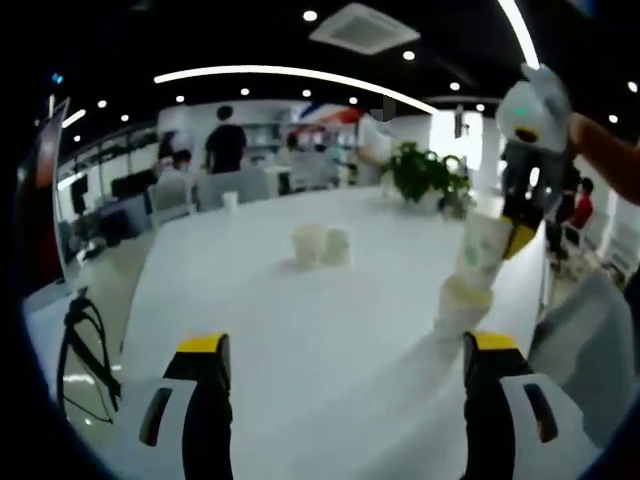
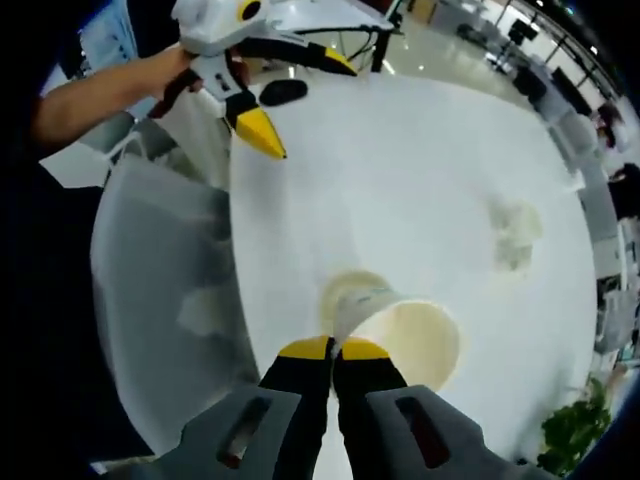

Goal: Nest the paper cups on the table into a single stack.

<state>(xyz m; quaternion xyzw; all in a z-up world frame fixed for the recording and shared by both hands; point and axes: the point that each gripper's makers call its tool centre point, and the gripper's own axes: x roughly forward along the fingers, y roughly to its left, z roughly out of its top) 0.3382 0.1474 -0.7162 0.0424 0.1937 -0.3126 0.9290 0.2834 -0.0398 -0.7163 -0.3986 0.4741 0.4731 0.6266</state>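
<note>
L view low across table (image 1: 300, 330), R steep down, close

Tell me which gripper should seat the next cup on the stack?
Right. The right gripper already pinches a paper cup by its rim directly above the cup on the table; the left gripper is open and empty.

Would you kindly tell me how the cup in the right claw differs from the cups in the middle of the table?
The held cup is pinched by its rim in the right claw and hangs above the standing cup, while the two middle cups rest on the table, untouched. The held cup is tilted; the middle cups sit side by side. All are pale paper cups.
</note>
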